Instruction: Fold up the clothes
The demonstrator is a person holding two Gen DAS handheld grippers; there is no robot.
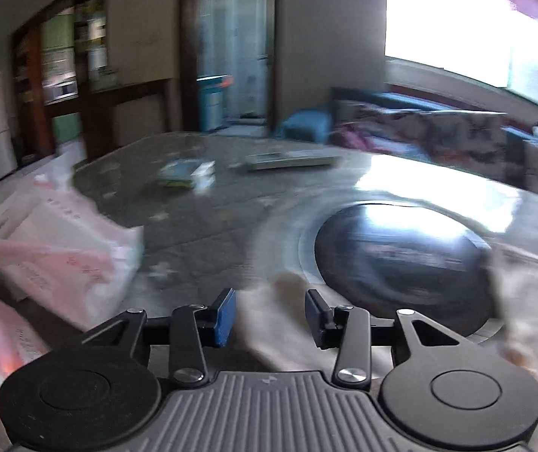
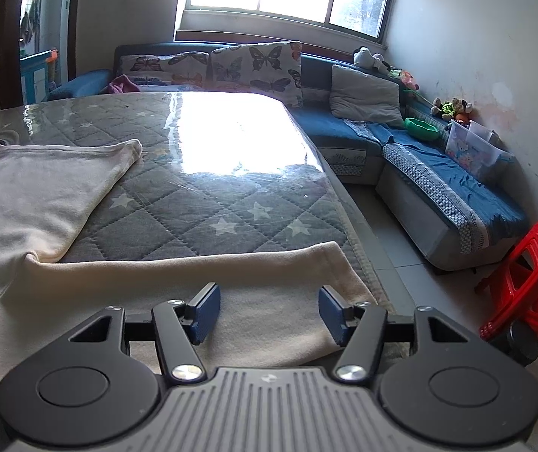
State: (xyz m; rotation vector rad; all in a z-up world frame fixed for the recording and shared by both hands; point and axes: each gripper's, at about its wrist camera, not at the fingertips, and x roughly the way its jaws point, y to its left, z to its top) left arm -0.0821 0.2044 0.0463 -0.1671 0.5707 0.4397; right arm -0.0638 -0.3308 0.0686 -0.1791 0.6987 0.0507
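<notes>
A cream garment lies spread on the grey star-quilted table, one part folded back at the left and a long strip across the near edge. My right gripper is open just above that near strip, holding nothing. In the blurred left wrist view the same cream cloth lies under and between the fingers of my left gripper, which is open. The cloth's edge reaches a dark round disc set in the table.
Pink-white plastic bags sit at the table's left edge. A small box and a flat remote-like object lie at the far side. A blue corner sofa and a red stool stand right of the table.
</notes>
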